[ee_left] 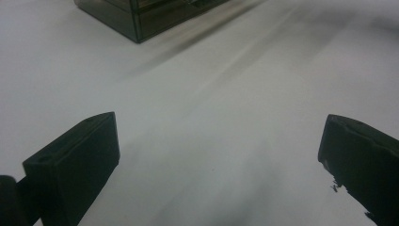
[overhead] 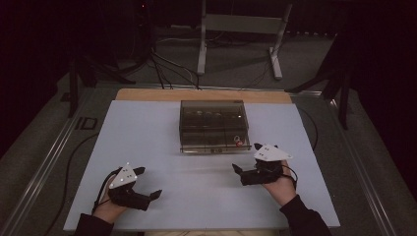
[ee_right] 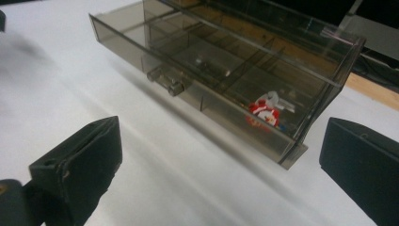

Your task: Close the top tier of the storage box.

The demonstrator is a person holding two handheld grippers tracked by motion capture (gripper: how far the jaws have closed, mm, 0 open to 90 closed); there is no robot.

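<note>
A smoky clear plastic drawer box (overhead: 213, 125) stands at the middle back of the white board, its drawer (ee_right: 197, 89) pulled out toward me. A small red and white object (ee_right: 264, 111) lies in the drawer's right compartment, also visible from above (overhead: 238, 143). A small handle (ee_right: 165, 80) sticks out from the drawer front. My left gripper (overhead: 150, 183) rests open at the front left, jaws wide, nothing between them. My right gripper (overhead: 246, 165) is open at the front right, just below the drawer's right corner, holding nothing.
The white board (overhead: 147, 142) lies on a wooden table whose bare strip (overhead: 147, 94) shows at the back. Cables and a metal stand (overhead: 241, 39) occupy the dark floor beyond. A corner of the box (ee_left: 136, 19) appears in the left gripper view.
</note>
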